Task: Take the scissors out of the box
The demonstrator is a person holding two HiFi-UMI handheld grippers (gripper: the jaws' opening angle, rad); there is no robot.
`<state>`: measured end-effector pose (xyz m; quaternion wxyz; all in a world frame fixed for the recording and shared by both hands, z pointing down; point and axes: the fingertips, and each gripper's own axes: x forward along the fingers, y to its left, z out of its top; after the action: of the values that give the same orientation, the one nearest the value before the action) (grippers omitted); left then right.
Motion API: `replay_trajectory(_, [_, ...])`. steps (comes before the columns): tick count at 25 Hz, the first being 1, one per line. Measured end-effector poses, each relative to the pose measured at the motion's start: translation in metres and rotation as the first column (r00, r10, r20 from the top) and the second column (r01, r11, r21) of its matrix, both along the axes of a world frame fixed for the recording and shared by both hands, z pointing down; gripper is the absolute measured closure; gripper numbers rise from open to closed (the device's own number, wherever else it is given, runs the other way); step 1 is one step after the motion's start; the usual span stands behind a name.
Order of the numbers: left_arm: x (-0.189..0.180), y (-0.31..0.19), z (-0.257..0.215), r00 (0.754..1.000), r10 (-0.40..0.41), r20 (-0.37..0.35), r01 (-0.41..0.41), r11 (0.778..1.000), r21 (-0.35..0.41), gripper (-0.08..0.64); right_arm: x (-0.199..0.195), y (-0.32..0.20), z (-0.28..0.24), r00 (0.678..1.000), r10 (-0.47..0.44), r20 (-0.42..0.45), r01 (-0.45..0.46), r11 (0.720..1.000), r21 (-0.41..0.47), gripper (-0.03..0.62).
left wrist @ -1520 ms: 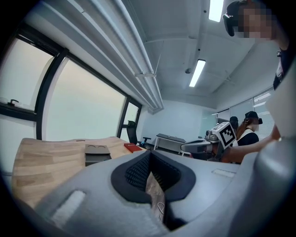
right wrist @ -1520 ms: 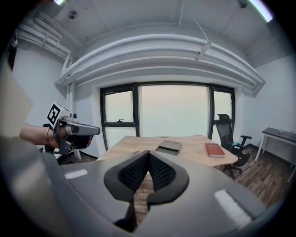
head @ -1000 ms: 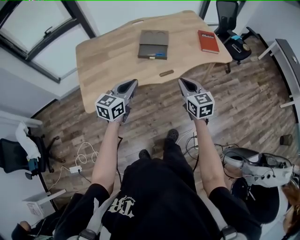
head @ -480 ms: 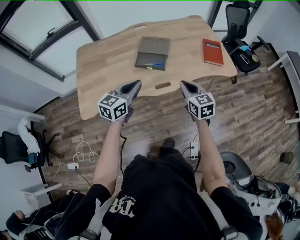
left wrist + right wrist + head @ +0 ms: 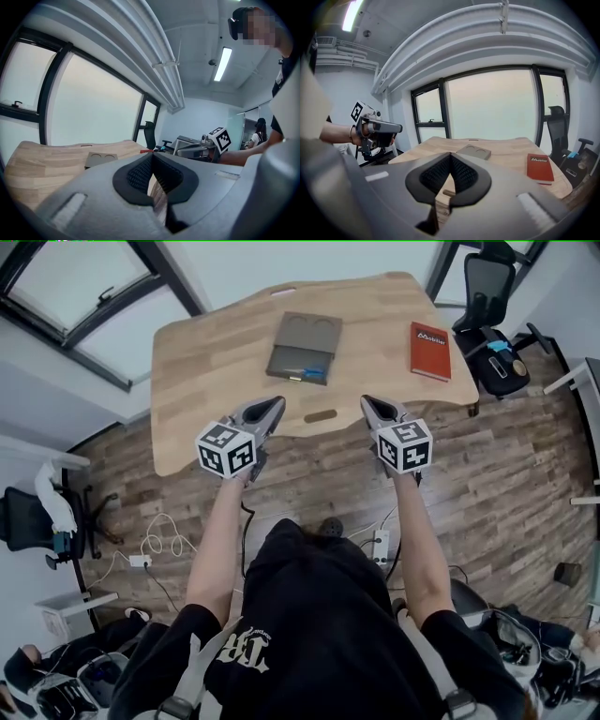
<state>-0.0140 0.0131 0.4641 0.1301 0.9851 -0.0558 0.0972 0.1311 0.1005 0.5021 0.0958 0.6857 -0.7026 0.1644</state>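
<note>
A flat grey box (image 5: pixel 303 347) lies on the wooden table (image 5: pixel 216 352), and the blue handles of the scissors (image 5: pixel 315 372) show at its near edge. My left gripper (image 5: pixel 275 406) and right gripper (image 5: pixel 367 402) hang side by side over the table's near edge, short of the box. Both are shut with nothing between their jaws. In the left gripper view the box (image 5: pixel 100 160) lies ahead to the left of the shut left gripper (image 5: pixel 151 156). In the right gripper view the box (image 5: pixel 474 151) lies ahead, just beyond the right gripper (image 5: pixel 450 154).
A red book (image 5: pixel 429 337) lies at the table's right end. A black office chair (image 5: pixel 489 279) stands behind that corner, another chair (image 5: pixel 28 521) at the left. Cables and a power strip (image 5: pixel 150 554) lie on the wood floor. A slot (image 5: pixel 320 415) is cut near the table's front edge.
The person has stepped toward the table, and both grippers have come forward from over the floor to over its near edge. Both have stayed shut.
</note>
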Motion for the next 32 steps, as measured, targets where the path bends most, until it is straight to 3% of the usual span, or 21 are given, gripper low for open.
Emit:
replay_trajectory(13, [0.043,-0.051,0.016,1.0,0.01,0.009,-0.01,1.0,-0.024,0.554,0.036,-0.052,0.01,1.0,-0.023,-0.01,0.023,1.0,-0.002,0.588])
replay_trajectory(24, [0.126,-0.154,0.01,0.999,0.028,-0.016,-0.028,0.999,-0.039,0.554,0.112,-0.153,0.0,0.999,-0.027,-0.035,0.027,1.0,-0.01,0.588])
replay_trajectory(32, [0.146,-0.216,0.014,1.0,0.019,0.002,-0.019,0.999,-0.047,0.554,0.129,-0.215,0.01,0.998,-0.052,-0.028,0.051,0.998,-0.037,0.588])
